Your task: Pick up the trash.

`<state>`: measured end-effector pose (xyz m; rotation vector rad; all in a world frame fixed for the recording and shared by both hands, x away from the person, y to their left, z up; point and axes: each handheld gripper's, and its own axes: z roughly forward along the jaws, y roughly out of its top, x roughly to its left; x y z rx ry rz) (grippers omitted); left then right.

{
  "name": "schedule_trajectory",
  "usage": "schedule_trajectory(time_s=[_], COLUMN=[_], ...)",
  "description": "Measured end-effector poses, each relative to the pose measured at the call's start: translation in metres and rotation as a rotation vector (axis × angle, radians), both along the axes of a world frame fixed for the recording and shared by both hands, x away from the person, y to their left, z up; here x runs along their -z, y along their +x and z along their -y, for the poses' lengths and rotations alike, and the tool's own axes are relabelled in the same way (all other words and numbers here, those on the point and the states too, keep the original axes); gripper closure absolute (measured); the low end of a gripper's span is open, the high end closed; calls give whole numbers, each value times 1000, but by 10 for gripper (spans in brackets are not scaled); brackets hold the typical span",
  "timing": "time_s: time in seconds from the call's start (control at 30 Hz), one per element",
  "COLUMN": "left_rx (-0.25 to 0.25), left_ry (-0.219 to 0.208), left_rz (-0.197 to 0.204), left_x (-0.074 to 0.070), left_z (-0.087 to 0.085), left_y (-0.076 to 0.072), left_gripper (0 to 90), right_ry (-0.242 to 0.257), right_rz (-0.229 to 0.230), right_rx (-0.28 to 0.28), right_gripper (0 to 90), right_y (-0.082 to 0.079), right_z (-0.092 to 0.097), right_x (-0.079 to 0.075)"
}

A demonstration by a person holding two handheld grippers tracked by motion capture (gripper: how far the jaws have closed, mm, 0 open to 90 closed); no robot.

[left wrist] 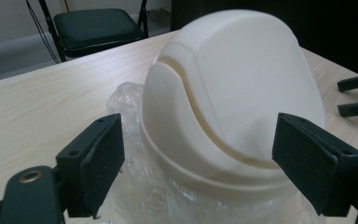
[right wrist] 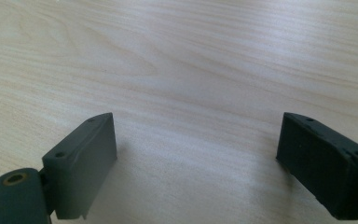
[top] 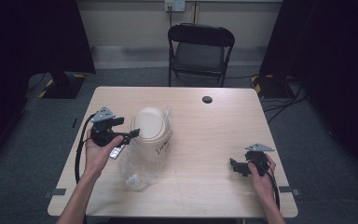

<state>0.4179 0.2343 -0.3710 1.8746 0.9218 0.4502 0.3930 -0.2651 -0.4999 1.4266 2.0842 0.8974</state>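
Pale wood-grain table (top: 205,154), the largest item, carried everything else and lay bare beneath the right gripper (top: 240,167), whose jaws stood wide apart over plain tabletop with nothing between them. Cream plastic bin (top: 151,130) with a domed swing lid stood directly ahead of the left gripper (top: 127,129), upright, its long axis vertical, the dome's seam curving across the face turned toward that tool. Clear plastic bag (top: 142,168) was crumpled around the bin's base, bunched on the near side and trailing toward the person's edge of the table. Left gripper was held in the person's left hand (top: 98,154) just beside the bin, jaws parted to roughly the width of the dome's lower part and flanking it in the left gripper view, one jaw at each side; the pads looked short of the plastic, so nothing was judged held. Right gripper sat well apart from the bin, off to its far side, making the left hand plainly the nearer. Any closing on the lid would likely come from the left tool advancing straight ahead.
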Motion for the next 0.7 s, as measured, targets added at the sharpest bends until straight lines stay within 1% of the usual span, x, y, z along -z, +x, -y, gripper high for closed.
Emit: schedule_trajectory(time_s=[0.07,0.2,0.23,0.27,0.33,0.37,0.47,0.53,0.57,0.63,0.7], left_rx=[6,9,7,6,8,9,6,9,9,14,13], left_ry=[17,30,40,33,34,62,65,68,68,57,64], left_rz=[2,-6,-5,-16,-24,-31,-33,-49,-49,-72,-79], left_x=[-1,-2,-1,0,1,2,4,8,8,10,12], left_z=[5,10,12,13,14,15,16,15,15,14,15], left_y=[5,9,11,11,12,13,16,21,21,25,26], left_gripper=[164,158,158,159,158,158,157,158,155,156,156], right_ry=[0,0,0,0,0,0,0,0,0,0,0], right_rz=[0,0,0,0,0,0,0,0,0,0,0], right_rx=[0,0,0,0,0,0,0,0,0,0,0], right_gripper=[110,110,110,110,110,110,110,110,110,110,110], right_y=[0,0,0,0,0,0,0,0,0,0,0], right_z=[0,0,0,0,0,0,0,0,0,0,0], right_x=[0,0,0,0,0,0,0,0,0,0,0])
